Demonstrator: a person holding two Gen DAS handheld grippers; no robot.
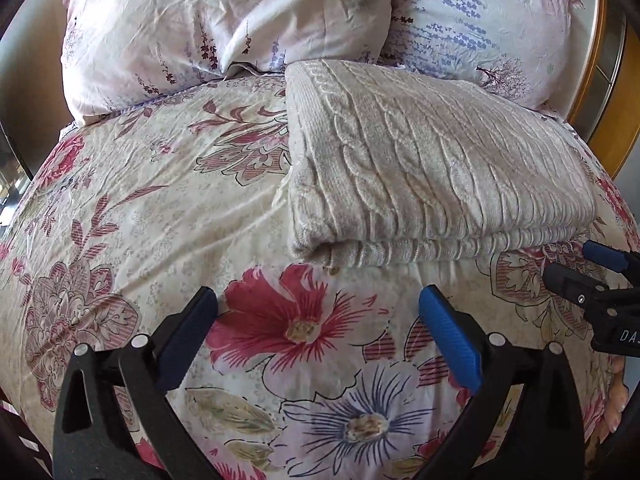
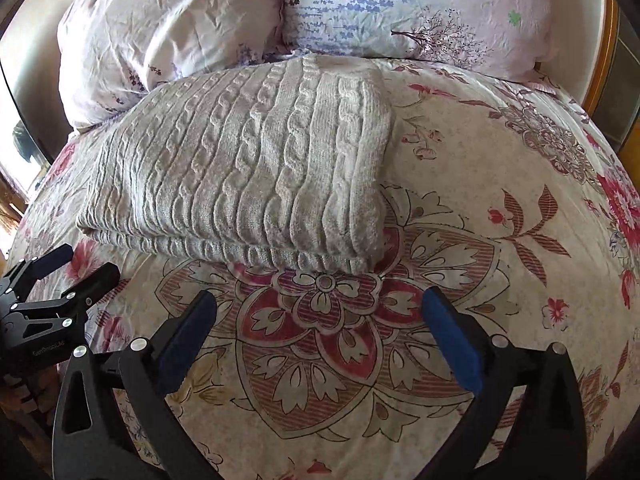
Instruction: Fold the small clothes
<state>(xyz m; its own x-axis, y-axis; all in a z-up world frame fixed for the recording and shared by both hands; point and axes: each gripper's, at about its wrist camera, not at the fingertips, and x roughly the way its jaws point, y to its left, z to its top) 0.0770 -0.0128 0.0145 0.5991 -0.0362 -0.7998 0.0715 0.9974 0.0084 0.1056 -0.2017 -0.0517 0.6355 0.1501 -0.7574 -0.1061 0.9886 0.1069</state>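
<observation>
We have the cable-knit sweater (image 1: 432, 168) lying folded into a thick rectangle on the floral duvet (image 1: 140, 208), its far edge close to the two pillows (image 1: 208, 28). In the left wrist view it sits at about one o'clock from our left gripper (image 1: 318, 312); in the right wrist view it sits at about eleven o'clock from our right gripper (image 2: 320, 314).

Both claws stand spread as wide as they go and have hold of nothing; only printed bedding shows between the blue pads (image 1: 450, 340). Neither touches the knit, though both are near its front edge.

The fold looks finished or nearly so, so the risk now is undoing it. If either gripper sweeps forward, a pad could catch the layered front hem and peel the top layer back or shove the whole stack toward the pillows. The duvet is soft and creased, so pressing down beside the sweater could tilt it and let the layers slide. The two grippers are also close together and could knock each other.
</observation>
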